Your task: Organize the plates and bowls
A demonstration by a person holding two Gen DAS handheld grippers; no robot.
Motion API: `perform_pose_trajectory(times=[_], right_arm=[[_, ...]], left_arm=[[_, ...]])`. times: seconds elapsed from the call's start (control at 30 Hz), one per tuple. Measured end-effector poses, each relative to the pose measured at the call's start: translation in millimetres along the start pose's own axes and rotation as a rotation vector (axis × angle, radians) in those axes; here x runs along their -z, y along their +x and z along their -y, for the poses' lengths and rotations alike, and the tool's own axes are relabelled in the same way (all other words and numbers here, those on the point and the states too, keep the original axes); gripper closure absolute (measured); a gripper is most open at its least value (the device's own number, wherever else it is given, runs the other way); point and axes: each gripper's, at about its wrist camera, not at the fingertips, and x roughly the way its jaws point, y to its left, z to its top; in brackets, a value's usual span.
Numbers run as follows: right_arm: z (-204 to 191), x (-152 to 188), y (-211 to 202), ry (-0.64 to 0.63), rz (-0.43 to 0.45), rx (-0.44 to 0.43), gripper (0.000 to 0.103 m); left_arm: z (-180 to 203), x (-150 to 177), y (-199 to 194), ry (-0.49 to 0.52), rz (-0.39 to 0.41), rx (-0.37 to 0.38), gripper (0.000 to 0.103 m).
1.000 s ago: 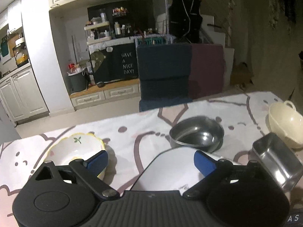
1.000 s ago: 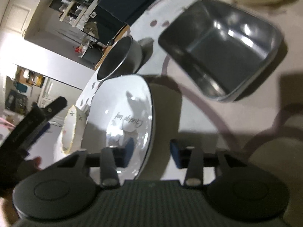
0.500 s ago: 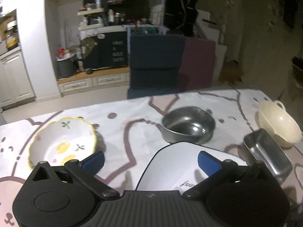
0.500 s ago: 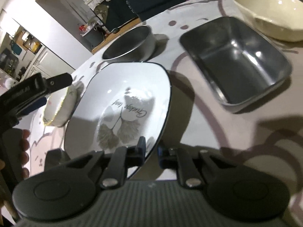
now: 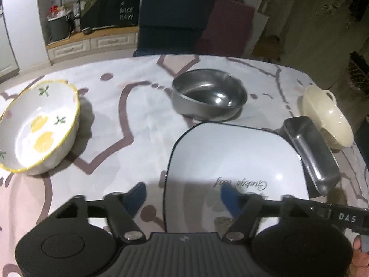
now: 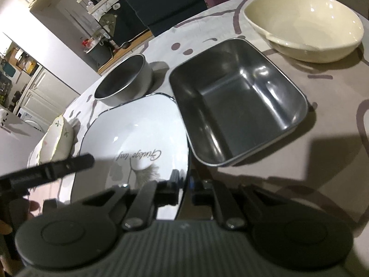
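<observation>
A white square plate (image 5: 230, 152) with a dark rim and grey lettering lies in the middle of the table. My right gripper (image 6: 184, 182) is shut on its near rim (image 6: 186, 161). My left gripper (image 5: 183, 197) points down at the plate's left edge. That edge runs between the blue pads (image 5: 136, 196), and the jaws are closing without pressing on it. A lemon-print bowl (image 5: 39, 129) stands at the left. A round steel bowl (image 5: 207, 97) sits behind the plate. A steel rectangular dish (image 6: 237, 106) lies right of the plate, touching or nearly touching it. A cream handled bowl (image 6: 304, 23) stands beyond the dish.
The table wears a pale cloth (image 5: 129, 115) with mauve line drawings. Behind its far edge stand a dark blue chair (image 5: 170, 16) and a maroon one (image 5: 226, 25). Kitchen cabinets fill the left background. A fingertip (image 5: 359, 254) shows at the lower right.
The right jaws have shut on the plate's near rim. The left gripper has tipped down toward the plate, and its jaws have narrowed around the left edge.
</observation>
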Motion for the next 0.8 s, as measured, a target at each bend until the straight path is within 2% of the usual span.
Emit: perform_pose_trajectory(times=[0.17, 0.23, 0.4, 0.5, 0.67, 0.8], right_arm=[[3, -1, 1, 0.021, 0.013, -0.010, 0.093], [9, -3, 2, 0.058, 0.024, -0.029, 0.093], [7, -5, 5, 0.042, 0.047, -0.021, 0.093], [1, -5, 5, -0.010, 0.046, 0.001, 0.093], [-5, -4, 3, -0.076, 0.038, 0.025, 0.092], [-11, -6, -15, -0.104, 0.050, 0.013, 0.095]], left_arm=[[-3, 3, 6, -0.030, -0.029, -0.008, 0.073], [-4, 4, 7, -0.026, -0.040, -0.034, 0.082], [-11, 6, 6, -0.047, -0.027, -0.018, 0.085], [-15, 8, 4, -0.097, -0.013, -0.006, 0.088], [-5, 11, -11, -0.056, 0.005, -0.058, 0.093], [-5, 18, -31, -0.099, 0.025, -0.065, 0.095]])
